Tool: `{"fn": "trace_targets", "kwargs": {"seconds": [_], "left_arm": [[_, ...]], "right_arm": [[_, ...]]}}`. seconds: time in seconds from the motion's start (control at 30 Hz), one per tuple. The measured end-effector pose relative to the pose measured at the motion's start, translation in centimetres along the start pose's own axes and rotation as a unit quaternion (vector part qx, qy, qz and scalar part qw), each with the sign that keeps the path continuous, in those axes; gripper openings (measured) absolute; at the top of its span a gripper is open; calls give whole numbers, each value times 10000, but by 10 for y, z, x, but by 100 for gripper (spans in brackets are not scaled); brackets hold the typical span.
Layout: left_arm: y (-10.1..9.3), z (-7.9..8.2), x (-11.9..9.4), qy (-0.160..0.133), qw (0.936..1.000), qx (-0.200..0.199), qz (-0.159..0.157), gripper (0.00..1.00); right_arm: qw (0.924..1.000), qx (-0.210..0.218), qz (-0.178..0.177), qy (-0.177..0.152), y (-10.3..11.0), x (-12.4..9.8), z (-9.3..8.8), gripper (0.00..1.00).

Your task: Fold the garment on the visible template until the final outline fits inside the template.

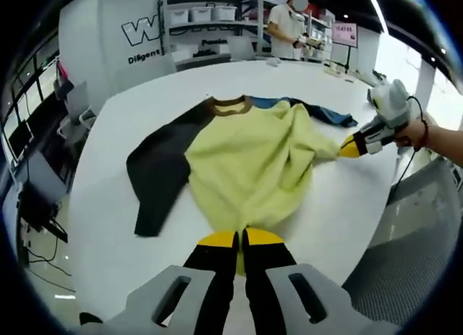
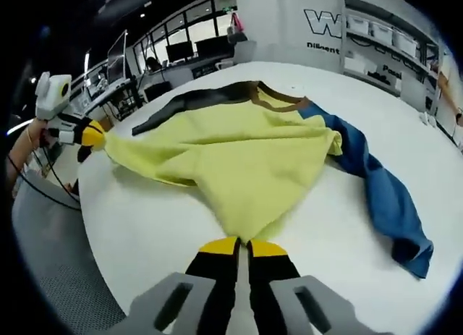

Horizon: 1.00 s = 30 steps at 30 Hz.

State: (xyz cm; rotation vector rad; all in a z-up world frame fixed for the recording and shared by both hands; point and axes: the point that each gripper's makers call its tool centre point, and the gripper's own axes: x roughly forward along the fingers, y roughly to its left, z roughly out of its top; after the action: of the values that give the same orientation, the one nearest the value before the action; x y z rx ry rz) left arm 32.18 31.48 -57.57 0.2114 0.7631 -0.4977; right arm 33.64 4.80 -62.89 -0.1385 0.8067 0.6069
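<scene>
I've got the soft yellow sweatshirt with a brown collar (image 1: 253, 161), one black sleeve (image 1: 155, 172) and one blue sleeve (image 2: 383, 190), spread on the round white table (image 1: 347, 205). Left gripper (image 1: 241, 239) is pinched closed on the yellow hem — right gripper (image 2: 242, 245) likewise, jaws together on a yellow corner, fabric pulled taut between them.

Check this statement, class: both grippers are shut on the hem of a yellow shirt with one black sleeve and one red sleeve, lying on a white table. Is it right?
One detail is wrong: the second sleeve is blue, not red, as the right gripper view shows. The rest holds: the left gripper and right gripper are shut on the hem of the yellow shirt, which has a black sleeve and lies on the white table.
</scene>
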Motion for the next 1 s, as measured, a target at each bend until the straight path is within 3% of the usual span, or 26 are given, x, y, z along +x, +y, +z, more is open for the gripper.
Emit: {"fn": "trace_targets", "kwargs": {"seconds": [0.17, 0.33, 0.57, 0.7, 1.0], "left_arm": [[-1, 1, -4, -37, 10000, 5, -11, 3], [-4, 11, -12, -325, 9986, -361, -208, 3], [5, 18, -9, -367, 9988, -325, -87, 3], [14, 22, -1, -326, 9993, -185, 73, 3], [38, 29, 22, -160, 9988, -104, 446, 3]], "right_arm": [[9995, 6, 68, -298, 2, -16, 18, 0], [9969, 178, 112, -763, -2, -34, 46, 0], [9921, 391, -122, -1182, -25, -33, 83, 0], [9937, 520, -423, -898, -46, -13, 81, 0], [9970, 499, -474, -360, -58, 25, 64, 0]]}}
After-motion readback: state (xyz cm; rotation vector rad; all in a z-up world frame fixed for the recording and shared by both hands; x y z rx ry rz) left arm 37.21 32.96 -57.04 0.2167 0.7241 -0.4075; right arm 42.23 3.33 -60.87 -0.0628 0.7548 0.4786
